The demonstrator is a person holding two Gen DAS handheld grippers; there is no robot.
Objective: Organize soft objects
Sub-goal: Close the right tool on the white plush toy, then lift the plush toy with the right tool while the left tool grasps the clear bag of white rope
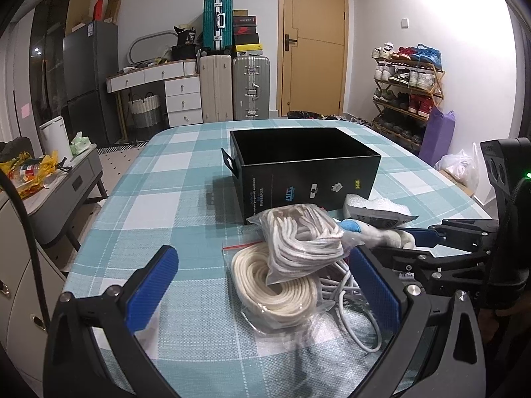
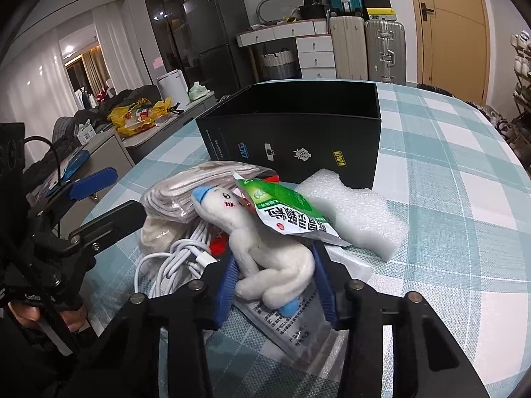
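Note:
A white plush toy (image 2: 265,248) with blue tips lies on the pile in front of the open black box (image 2: 292,139). My right gripper (image 2: 275,275) has both blue pads against the toy's body, shut on it. A green snack packet (image 2: 285,212) rests across the toy's neck. In the left wrist view my left gripper (image 1: 265,265) stands wide open over two clear bags of rope: a whitish bundle (image 1: 298,238) on top of a cream coil (image 1: 275,292). The right gripper (image 1: 415,242) reaches in from the right onto the plush toy (image 1: 375,235).
A white foam block (image 2: 358,212) lies beside the box, and a white charging cable (image 2: 179,258) is tangled under the pile. A printed plastic bag (image 2: 298,328) lies under the right gripper. The checked tablecloth (image 1: 172,199) covers the table. Suitcases, drawers and a shoe rack stand behind.

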